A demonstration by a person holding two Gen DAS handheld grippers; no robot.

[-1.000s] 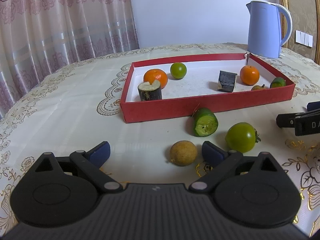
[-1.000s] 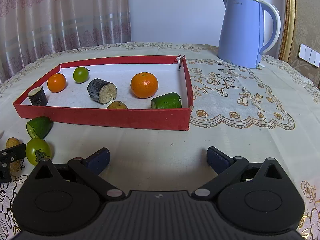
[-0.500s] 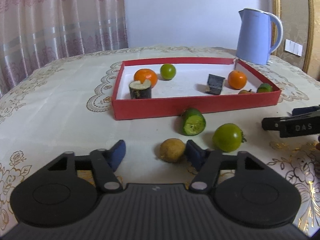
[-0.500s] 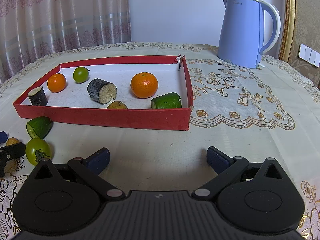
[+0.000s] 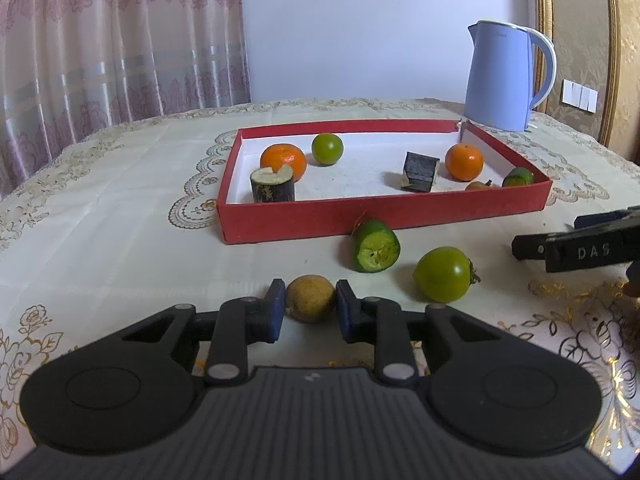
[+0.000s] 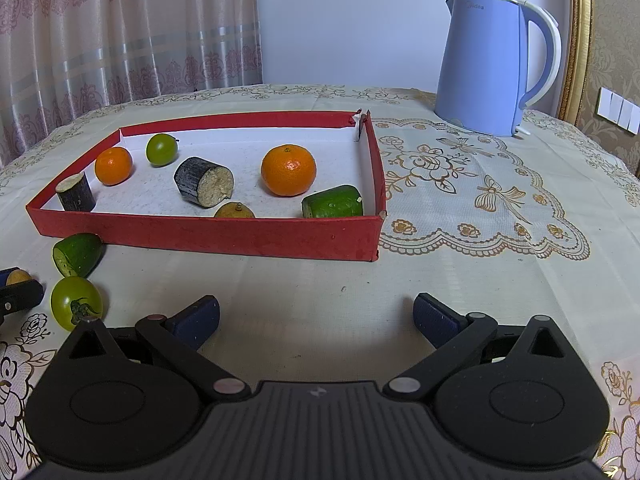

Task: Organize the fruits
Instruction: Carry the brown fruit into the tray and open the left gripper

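Holding 7 fruit pieces: red tray (image 6: 208,236)

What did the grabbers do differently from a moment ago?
The left gripper closed its wide-open jaws around the small brown fruit on the tablecloth; its blue pads now press both sides. The right gripper stayed open and still, holding nothing. The cut cucumber piece, the green tomato and the fruits in the red tray stayed put.

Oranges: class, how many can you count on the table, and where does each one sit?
2. Both lie inside the red tray: one orange near its left end, the other orange toward its right end. None visible outside it.
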